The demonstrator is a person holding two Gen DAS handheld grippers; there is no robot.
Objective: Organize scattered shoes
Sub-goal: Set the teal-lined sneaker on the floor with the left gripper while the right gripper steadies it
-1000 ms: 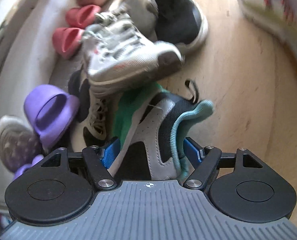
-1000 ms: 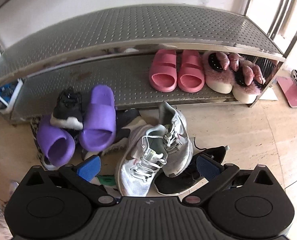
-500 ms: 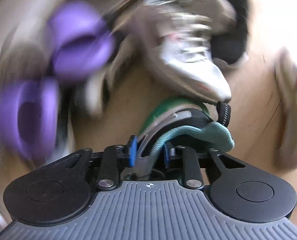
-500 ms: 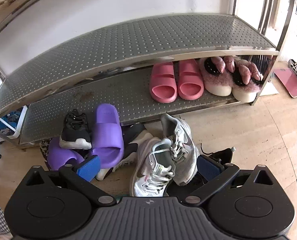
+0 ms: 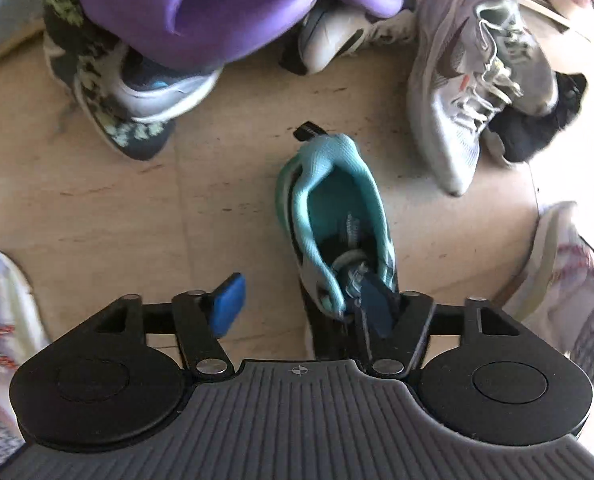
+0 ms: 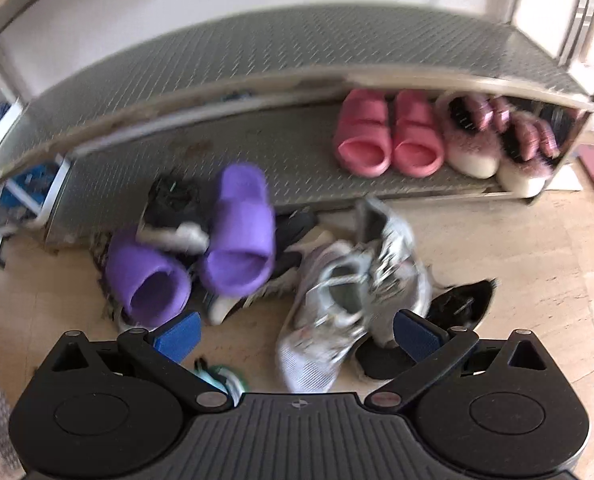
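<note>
**Shoe rack and floor heap, both wrist views.**

- Metal shoe rack (image 6: pixel 257 60): two perforated shelves in view. Upper one bare. Lower one carrying four items at its right end, paired side by side as sorted footwear would be: two pink slides (image 6: pixel 389 136) and two pink fluffy slippers (image 6: pixel 493 140).
- Floor (image 5: pixel 97 208) in front of the rack: loose heap, mates overlapping or askew and so apparently unsorted. Two grey sneakers (image 6: pixel 353 300) crossing each other, two purple slides (image 6: pixel 237 232), at least one black shoe (image 6: pixel 461 304). Further dark sneakers partly buried, number unclear.
- One teal sneaker (image 5: pixel 337 208): upright on bare floor, apart from the heap, heel away from the camera. Position consistent either with just being set down or with being taken up.
- Left claw (image 5: pixel 301 306): spread wide, gripping nothing, one finger dipped inside the teal collar, the other clear of the sidewall.
- Right claw (image 6: pixel 297 334): released, empty, hanging above the grey sneakers.
</note>
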